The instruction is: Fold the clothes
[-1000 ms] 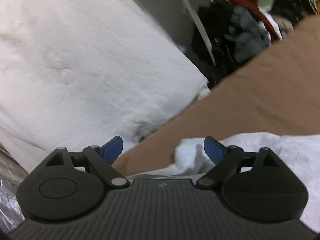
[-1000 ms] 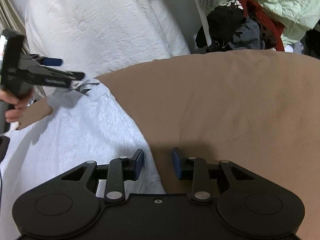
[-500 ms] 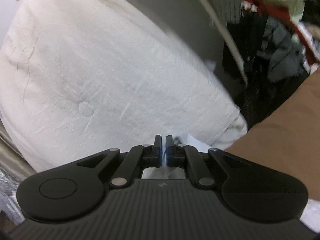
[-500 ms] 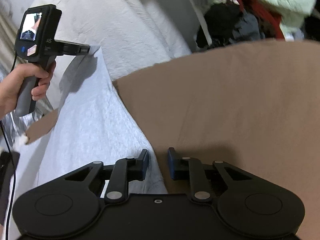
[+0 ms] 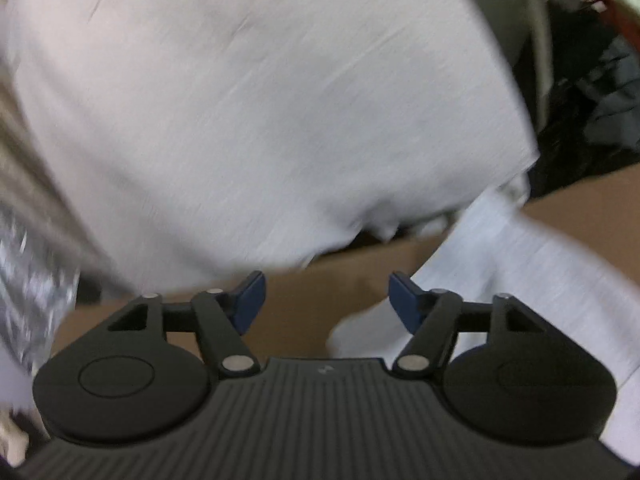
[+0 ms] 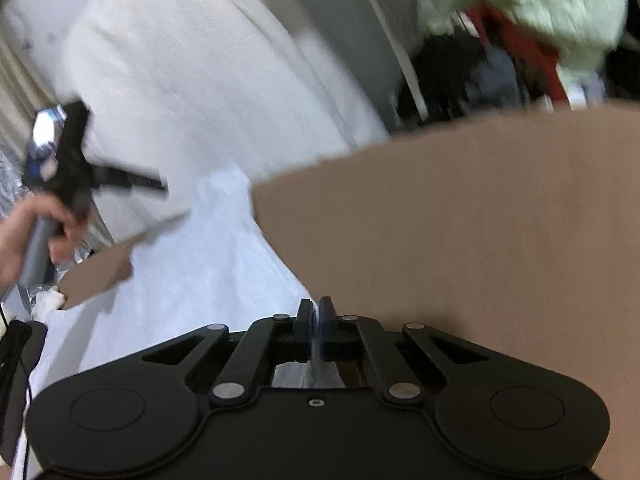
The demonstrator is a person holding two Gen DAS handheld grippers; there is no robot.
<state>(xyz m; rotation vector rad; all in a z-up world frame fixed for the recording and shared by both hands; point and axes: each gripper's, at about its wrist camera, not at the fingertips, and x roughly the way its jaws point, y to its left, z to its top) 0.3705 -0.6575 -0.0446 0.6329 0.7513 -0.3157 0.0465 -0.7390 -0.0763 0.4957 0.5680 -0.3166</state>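
Note:
A white garment lies stretched along the left part of a brown surface. It also shows in the left wrist view, to the right of the fingers. My right gripper is shut on the garment's near edge. My left gripper is open and empty above the brown surface, with the cloth just beside its right fingertip. From the right wrist view the left gripper is held in a hand at the far left, above the garment's far end.
A large white cushion stands behind the brown surface. A pile of dark, red and pale green clothes sits at the back right. A white rail runs beside it.
My left gripper was shut on the garment's far end half a second ago; it has opened and dropped the cloth. My right gripper has closed on the garment's near edge.

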